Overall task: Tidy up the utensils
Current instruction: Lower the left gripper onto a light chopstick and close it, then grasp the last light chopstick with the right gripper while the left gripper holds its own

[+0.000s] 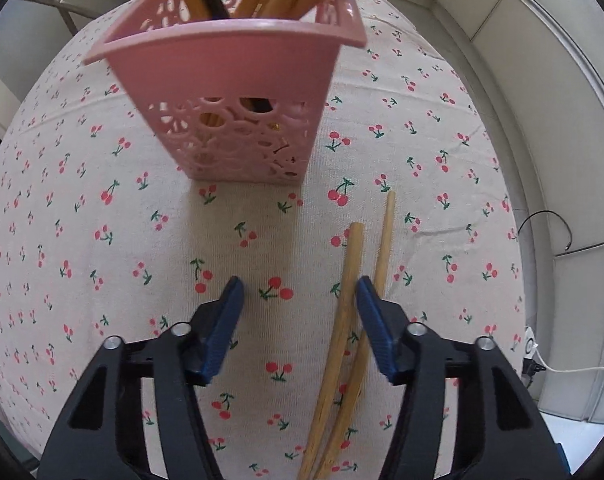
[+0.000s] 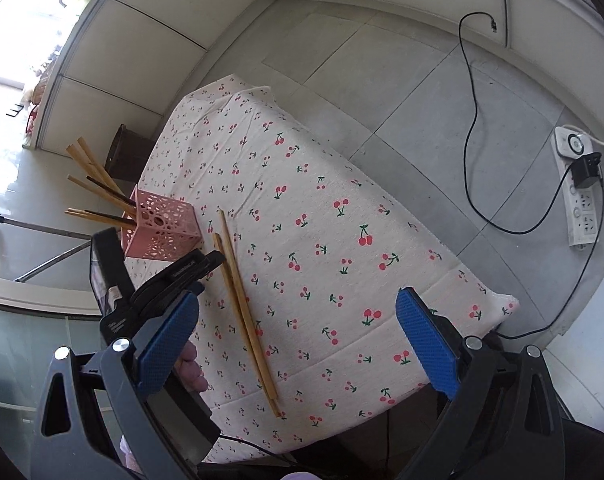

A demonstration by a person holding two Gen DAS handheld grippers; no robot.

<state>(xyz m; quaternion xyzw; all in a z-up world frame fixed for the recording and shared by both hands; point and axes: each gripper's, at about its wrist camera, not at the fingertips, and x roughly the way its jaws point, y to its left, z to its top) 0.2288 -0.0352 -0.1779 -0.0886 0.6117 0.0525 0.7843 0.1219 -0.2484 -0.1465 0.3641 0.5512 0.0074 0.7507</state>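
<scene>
Two loose chopsticks (image 1: 344,332) lie on the surface (image 1: 102,200) near the pink basket (image 1: 230,92). Left hand-held gripper (image 1: 300,292) half apart, one stick between pads, unclamped. Right hand-held gripper (image 2: 298,312) wide apart, empty. Sticks look light, stiff, roll-prone; grab mid-length.

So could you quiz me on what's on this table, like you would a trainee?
1. How many chopsticks lie loose on the cloth?
2. True or false: the pink basket already holds chopsticks.
3. Which gripper is down at the loose chopsticks: A) left gripper, B) right gripper?

Key:
1. Two, side by side.
2. True; several stand in it.
3. A. One chopstick lies between its fingers, beside the right finger; the other passes under that finger. The fingers are not yet closed on them.
</scene>
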